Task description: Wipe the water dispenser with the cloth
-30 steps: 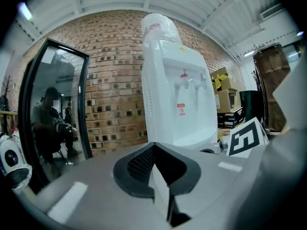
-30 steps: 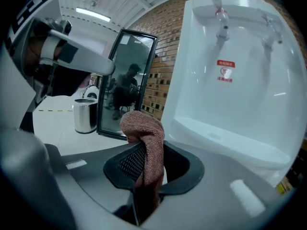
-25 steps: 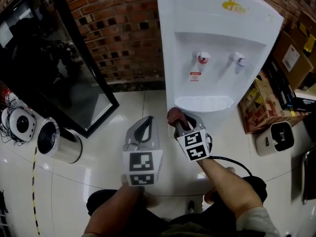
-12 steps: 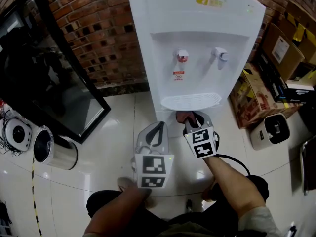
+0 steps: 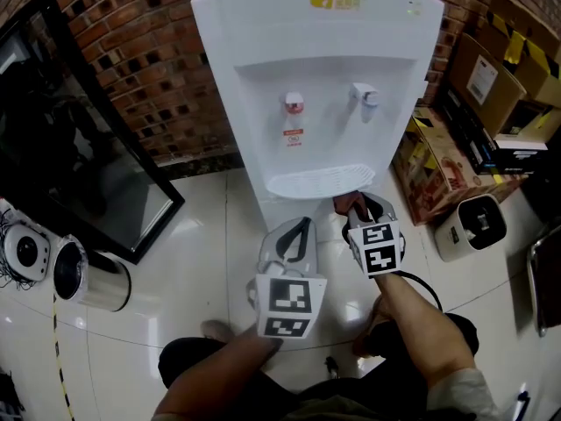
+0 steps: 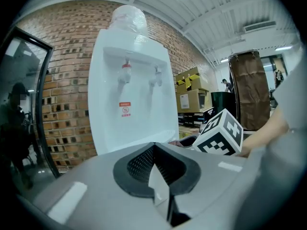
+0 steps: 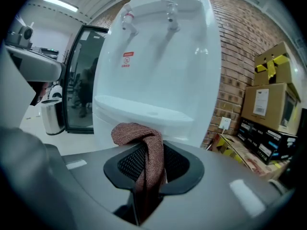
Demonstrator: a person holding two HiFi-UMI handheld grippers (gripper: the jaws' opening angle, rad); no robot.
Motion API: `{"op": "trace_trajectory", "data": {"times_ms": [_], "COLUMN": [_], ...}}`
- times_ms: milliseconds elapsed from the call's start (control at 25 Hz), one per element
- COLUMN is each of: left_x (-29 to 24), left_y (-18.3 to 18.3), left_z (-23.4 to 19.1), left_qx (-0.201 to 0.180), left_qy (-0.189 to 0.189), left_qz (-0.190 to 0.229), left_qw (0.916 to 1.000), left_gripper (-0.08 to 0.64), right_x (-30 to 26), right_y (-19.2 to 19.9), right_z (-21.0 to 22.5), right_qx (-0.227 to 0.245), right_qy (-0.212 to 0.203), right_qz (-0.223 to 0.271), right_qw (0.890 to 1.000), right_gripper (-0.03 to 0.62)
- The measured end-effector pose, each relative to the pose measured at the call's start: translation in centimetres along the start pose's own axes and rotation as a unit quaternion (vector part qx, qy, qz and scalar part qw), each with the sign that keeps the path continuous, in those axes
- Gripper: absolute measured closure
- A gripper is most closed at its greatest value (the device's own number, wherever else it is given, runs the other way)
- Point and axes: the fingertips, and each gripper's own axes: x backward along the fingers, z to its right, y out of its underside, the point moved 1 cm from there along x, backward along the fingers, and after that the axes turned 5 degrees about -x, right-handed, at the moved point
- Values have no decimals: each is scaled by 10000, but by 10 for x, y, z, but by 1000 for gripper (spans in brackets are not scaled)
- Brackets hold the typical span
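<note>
water dispenser (image 5: 329, 103): white, yellow logo, red tap
cloth (image 7: 145, 150): reddish brown
wall (image 5: 149, 77): red-brown brick pattern
floor (image 5: 193, 253): glossy white tiles
cardboard boxes (image 5: 486, 73): tan, yellow-black tape

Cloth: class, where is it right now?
In the right gripper view, the cloth hangs pinched in the right tool, close in front of the drip tray of the water dispenser.

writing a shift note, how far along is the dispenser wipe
Done: the cloth is gripped in the right hand-held gripper. In hand: it is held close to the water dispenser, near the drip tray. Left: all the wiping; no contact shows yet.
</note>
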Motion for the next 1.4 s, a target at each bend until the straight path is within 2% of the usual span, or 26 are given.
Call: {"op": "trace_trajectory", "data": {"times_ms": [440, 600, 880, 1040, 1160, 1240, 1400], "left_x": [-15, -20, -27, -25, -20, -13, 9], "left_y": [-28, -30, -21, -18, -12, -5, 14], "left_z": [57, 72, 81, 77, 67, 55, 18], "left_qx": [312, 325, 331, 304, 234, 149, 129], "left_qy": [434, 512, 423, 322, 193, 59, -339], "left_qz": [210, 200, 68, 57, 11, -37, -205], "left_qw": [9983, 9980, 9985, 9990, 9995, 9999, 9991], "left_gripper": [560, 560, 560, 560, 560, 560, 560], "right_x": [17, 21, 24, 29, 36, 41, 46], "right_y": [-8, -10, -7, -3, -9, -21, -41], "right_z": [79, 90, 78, 74, 59, 34, -31], "right_qx": [-560, -579, -538, -498, -300, -201, -44], "right_qy": [574, 484, 165, 151, 145, -71, -809], "right_qz": [215, 255, 256, 255, 304, 490, 819], "right_qw": [9965, 9968, 9981, 9983, 9990, 9986, 9933], "right_gripper": [492, 491, 491, 491, 491, 492, 494]}}
